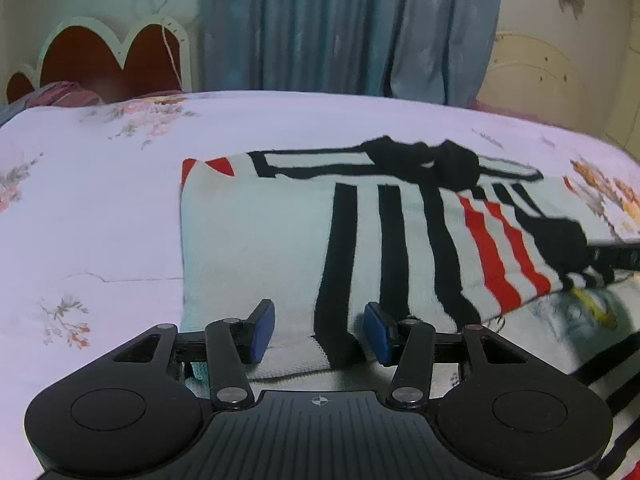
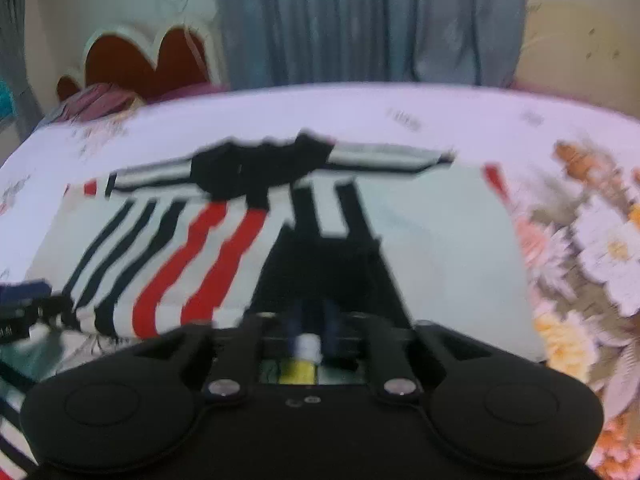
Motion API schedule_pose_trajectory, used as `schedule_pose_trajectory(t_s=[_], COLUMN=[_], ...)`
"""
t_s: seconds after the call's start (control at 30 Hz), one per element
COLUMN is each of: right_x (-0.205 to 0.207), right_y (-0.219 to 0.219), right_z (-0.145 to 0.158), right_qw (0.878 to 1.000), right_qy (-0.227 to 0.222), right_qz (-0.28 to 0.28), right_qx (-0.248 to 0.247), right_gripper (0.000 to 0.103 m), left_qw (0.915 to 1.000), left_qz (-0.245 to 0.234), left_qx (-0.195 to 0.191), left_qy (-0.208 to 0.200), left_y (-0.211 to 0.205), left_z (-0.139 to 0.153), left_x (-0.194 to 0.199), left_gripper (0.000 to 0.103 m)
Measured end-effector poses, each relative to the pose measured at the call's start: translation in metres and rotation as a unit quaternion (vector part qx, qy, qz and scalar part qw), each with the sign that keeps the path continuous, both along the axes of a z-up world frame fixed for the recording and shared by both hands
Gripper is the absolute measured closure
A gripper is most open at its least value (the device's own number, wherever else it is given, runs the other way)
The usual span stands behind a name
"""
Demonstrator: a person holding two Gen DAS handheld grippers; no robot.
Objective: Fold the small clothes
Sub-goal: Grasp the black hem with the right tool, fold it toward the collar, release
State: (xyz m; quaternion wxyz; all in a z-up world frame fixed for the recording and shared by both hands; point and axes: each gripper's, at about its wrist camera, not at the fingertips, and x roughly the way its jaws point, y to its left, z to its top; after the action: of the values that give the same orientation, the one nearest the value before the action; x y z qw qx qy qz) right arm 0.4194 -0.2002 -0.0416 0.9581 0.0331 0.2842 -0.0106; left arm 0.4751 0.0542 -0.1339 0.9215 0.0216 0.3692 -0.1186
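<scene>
A pale knitted garment with black and red stripes (image 1: 256,240) is lying on the floral-sheeted bed (image 1: 100,200) as the left hand-held gripper (image 1: 320,330) is straddling its hem, pads apart, and the right hand-held gripper (image 2: 314,330) is pinching the near edge, risking a slipped, lopsided fold.

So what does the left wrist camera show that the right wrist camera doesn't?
Only the left view: the left hand-held gripper, jaws apart, with the striped garment's near hem between its blue pads. Only the right view: the right hand-held gripper, blurred, jaws close together with something pale between them. Both: the garment on the floral bedsheet, blue curtain behind.
</scene>
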Motion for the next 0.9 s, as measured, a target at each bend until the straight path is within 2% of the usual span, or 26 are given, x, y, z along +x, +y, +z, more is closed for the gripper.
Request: schedule_pose_trajectory(t_s=[0.03,0.07,0.17,0.27,0.33,0.4,0.53,0.9], right_x=[0.0,0.006,0.002,-0.007,0.003,0.006,0.007,0.008], right_y=[-0.002,-0.005,-0.006,-0.005,-0.004,-0.001,-0.003,-0.001], right_z=[-0.003,-0.012,-0.007,0.0,-0.011,-0.011,-0.011,-0.007], right_qw=[1.0,1.0,1.0,1.0,0.999,0.999,0.999,0.998], right_qy=[0.001,0.027,0.025,-0.005,0.031,0.031,0.034,0.051], right_qz=[-0.006,-0.01,-0.01,-0.018,-0.018,-0.013,-0.017,0.005], right_qx=[0.001,0.006,0.005,0.002,-0.01,-0.028,-0.019,-0.045], right_gripper=[0.082,0.082,0.083,0.081,0.082,0.082,0.082,0.081], left_qw=[1.0,1.0,1.0,1.0,0.9998,0.9997,0.9997,0.9982], left_qz=[-0.002,-0.003,-0.006,-0.004,-0.01,-0.011,-0.009,-0.009], left_qx=[-0.002,-0.002,0.002,0.007,0.015,0.021,0.02,0.058], left_qy=[0.001,0.002,0.002,-0.006,-0.002,0.003,0.009,0.016], left_y=[0.001,0.001,0.001,0.001,0.0,-0.002,-0.003,-0.015], left_z=[-0.001,-0.002,0.002,0.004,-0.001,0.0,0.001,0.002], left_x=[0.0,0.0,0.0,-0.007,-0.007,-0.006,-0.004,-0.003], left_gripper=[0.053,0.053,0.053,0.053,0.052,0.052,0.051,0.049])
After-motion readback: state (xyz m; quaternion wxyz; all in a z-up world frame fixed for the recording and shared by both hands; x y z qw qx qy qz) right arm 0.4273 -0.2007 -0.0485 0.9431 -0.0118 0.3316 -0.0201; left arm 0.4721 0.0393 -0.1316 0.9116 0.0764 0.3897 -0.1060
